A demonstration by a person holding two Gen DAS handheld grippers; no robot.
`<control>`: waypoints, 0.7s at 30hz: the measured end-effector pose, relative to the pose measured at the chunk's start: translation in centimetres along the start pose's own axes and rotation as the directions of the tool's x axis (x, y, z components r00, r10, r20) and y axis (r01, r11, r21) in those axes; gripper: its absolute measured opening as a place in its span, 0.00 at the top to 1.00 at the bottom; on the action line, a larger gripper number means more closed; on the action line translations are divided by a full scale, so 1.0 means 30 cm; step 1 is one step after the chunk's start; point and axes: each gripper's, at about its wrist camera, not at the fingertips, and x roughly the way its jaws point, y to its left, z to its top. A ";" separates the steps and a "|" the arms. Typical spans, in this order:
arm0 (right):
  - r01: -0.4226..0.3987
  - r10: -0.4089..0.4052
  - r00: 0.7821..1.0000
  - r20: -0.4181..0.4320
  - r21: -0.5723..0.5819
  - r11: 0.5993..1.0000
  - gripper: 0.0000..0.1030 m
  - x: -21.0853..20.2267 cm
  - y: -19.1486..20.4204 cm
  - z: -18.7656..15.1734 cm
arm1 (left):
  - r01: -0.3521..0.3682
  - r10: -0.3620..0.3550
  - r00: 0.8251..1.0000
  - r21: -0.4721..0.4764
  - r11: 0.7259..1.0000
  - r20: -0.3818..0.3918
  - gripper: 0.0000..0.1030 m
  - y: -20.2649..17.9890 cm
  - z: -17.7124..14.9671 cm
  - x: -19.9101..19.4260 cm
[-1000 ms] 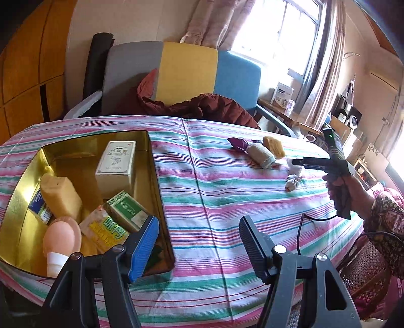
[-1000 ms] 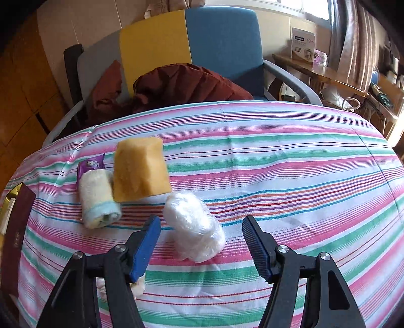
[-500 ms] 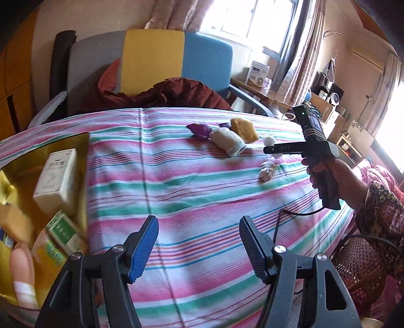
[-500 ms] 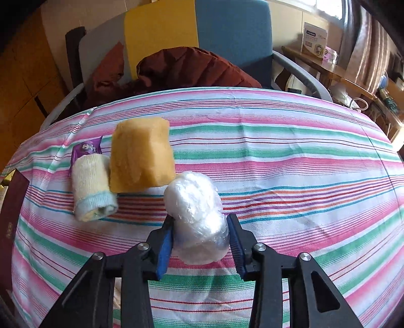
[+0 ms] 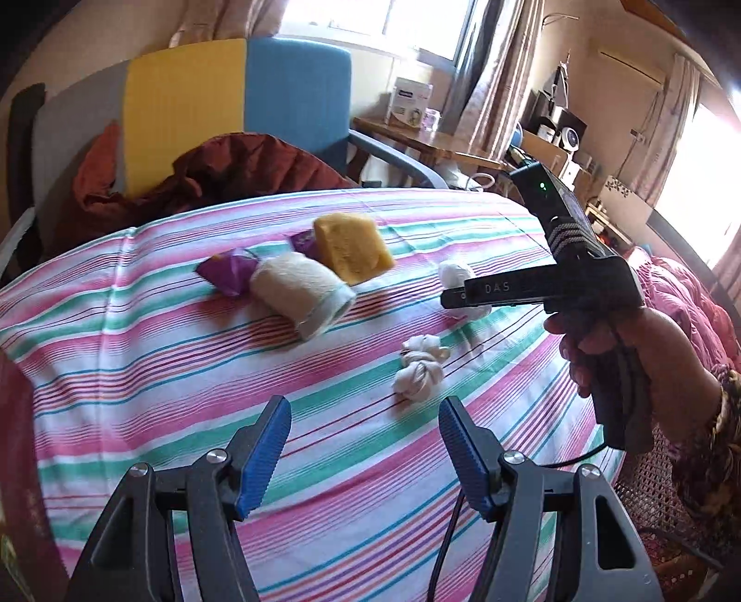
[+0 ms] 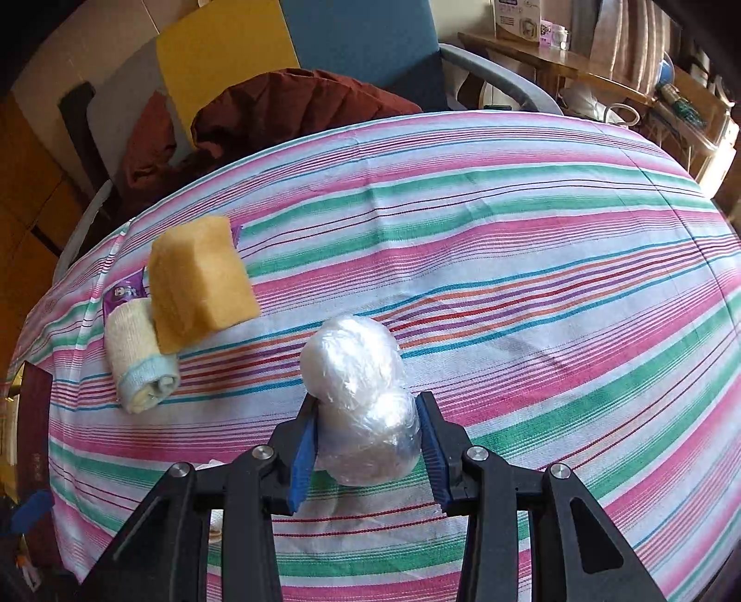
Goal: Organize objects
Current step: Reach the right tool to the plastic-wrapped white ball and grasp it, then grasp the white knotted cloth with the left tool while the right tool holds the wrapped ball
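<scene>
A white lumpy bundle wrapped in clear plastic film sits on the striped pink, green and white tablecloth covering the surface, and the right tongs pinch its near, lower lobe, both blue ribbed pads pressed against its sides; whether the bundle is lifted clear of the cloth cannot be told. In the left wrist view the same bundle shows partly behind the black body of the right tongs, which a hand grips by the handle. To the left of the bundle, near but apart from it, lies an orange-yellow rectangular sponge block, resting against a cream rolled towel with a pale blue edge; a purple foil packet lies under and behind these two. A small white knotted cloth scrap lies on the cloth between the towel roll and the hand. The left tongs hang above the surface with the pads spread wide, nothing between them. Beyond the far edge stands a grey, yellow and blue upholstered armchair carrying a crumpled dark red garment.
</scene>
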 end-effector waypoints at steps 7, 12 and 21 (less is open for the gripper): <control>-0.021 0.022 1.000 -0.017 0.034 0.999 0.60 -0.003 -0.028 -0.003 | 0.058 -0.051 0.996 0.100 0.993 -0.073 0.35 -0.104 0.078 0.193; -0.040 0.041 0.999 -0.019 0.059 0.997 0.60 -0.008 -0.040 -0.002 | 0.064 -0.055 0.995 0.104 0.993 -0.089 0.45 -0.109 0.085 0.269; -0.067 0.068 0.997 -0.022 0.060 0.996 0.60 -0.034 -0.044 -0.012 | 0.023 -0.017 0.999 0.122 0.992 -0.050 0.68 -0.081 0.014 0.259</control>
